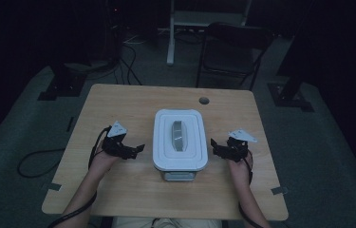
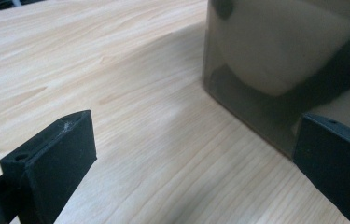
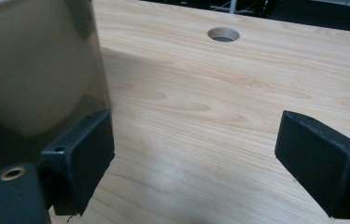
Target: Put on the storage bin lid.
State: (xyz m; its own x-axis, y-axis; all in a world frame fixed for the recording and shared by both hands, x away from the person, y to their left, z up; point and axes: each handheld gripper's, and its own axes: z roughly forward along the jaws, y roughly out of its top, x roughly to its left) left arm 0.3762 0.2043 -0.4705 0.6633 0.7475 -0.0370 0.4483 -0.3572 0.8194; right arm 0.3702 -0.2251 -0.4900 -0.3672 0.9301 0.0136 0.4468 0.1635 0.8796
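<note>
A smoky translucent box with a white lid (image 1: 180,139) and a grey handle (image 1: 179,136) stands in the middle of the wooden table (image 1: 118,99). My left gripper (image 1: 135,149) rests on the table just left of the box, jaws wide apart with bare wood between them. The box's dark wall (image 2: 275,70) fills the upper right of the left gripper view, close to the right-hand jaw. My right gripper (image 1: 215,146) sits just right of the box, open too. In the right gripper view the box's wall (image 3: 32,79) rises right behind the left-hand jaw.
A round cable hole (image 1: 204,100) lies in the table behind the box, also seen as the hole (image 3: 223,33) in the right gripper view. A dark folding chair (image 1: 232,52) and stand bases sit beyond the far edge. Cables trail on the floor at left (image 1: 38,164).
</note>
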